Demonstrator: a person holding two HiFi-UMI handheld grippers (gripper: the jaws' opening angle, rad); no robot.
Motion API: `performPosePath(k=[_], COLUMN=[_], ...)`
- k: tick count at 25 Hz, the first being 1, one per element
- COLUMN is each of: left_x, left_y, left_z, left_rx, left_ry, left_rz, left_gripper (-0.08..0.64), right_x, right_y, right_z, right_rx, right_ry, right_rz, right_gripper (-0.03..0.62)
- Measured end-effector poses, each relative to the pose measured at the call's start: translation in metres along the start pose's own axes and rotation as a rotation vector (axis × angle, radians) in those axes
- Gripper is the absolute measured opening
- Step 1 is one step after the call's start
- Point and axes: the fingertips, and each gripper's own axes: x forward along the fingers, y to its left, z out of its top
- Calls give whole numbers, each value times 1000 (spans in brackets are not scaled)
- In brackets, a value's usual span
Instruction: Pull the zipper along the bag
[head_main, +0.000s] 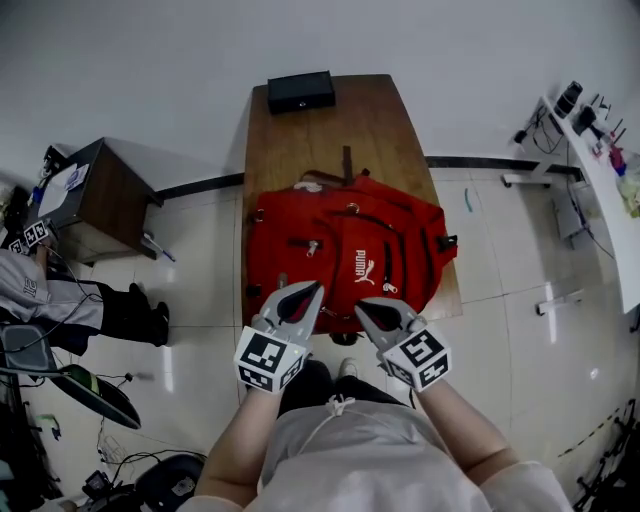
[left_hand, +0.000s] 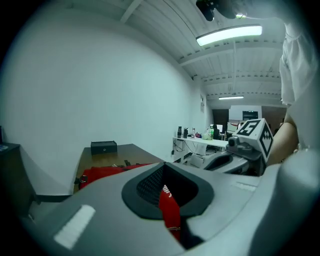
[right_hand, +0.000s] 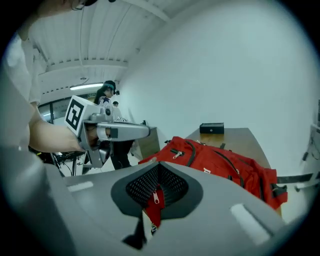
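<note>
**Position.** The bag (head_main: 350, 250) lies flat on the table (head_main: 370, 110), its bottom edge toward the person. Both grippers sit at that near edge.

**Jaw state.**
- Left gripper (head_main: 305, 295): jaws are drawn close together, with a strip of red bag fabric between the pads.
- Right gripper (right_hand: 159, 197): jaws are drawn close together on a red flap that carries a metal pull (right_hand: 156, 198). The pull lies between the pads.

**Hazards.**
1. Pull slips out. The pull is small and smooth and sits near the pad edge. A fast or oblique tug is likely to strip it from the jaws.
2. Bag drags. Nothing anchors the bag except the left gripper. If that pinch holds only loose fabric, the whole bag probably slides toward the table edge instead of the slider moving.
3. Slider jams. The fabric bunches at the near edge. Slack cloth drawn into the teeth can lock the slider.
4. Grippers collide. The two tools work close together, so a crossing stroke risks contact.

**Prevention.** Keep the fabric taut and pull in line with the zipper track.
</note>
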Motion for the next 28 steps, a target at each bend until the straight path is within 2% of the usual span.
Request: performPosePath(k=[5, 11, 15, 18, 24, 28], left_x=[-41, -92, -135, -173, -240, -269], left_y=[-24, -60, -88, -116, -172, -203], left_z=[4, -7, -15, -22, -18, -10], left_rx=[2, -45, -42, -34, 3, -9], left_ry=[-27, -74, -98, -104, -176, -231], left_rz=[7, 9, 24, 7, -31, -32], left_gripper=[8, 8, 8, 8, 8, 8], right_x=[-19, -44, -63, -80, -127, -161], right_y=[29, 70, 109, 148, 214, 247], right_z=[14, -1, -18, -26, -23, -19], right_rx=[-87, -73, -116, -145, -240, -278], right_ry=[-82, -74, -61, -70, -159, -219], right_rz=[-7, -11, -21, -14, -36, -66], right_gripper=[5, 5, 5, 5, 5, 5])
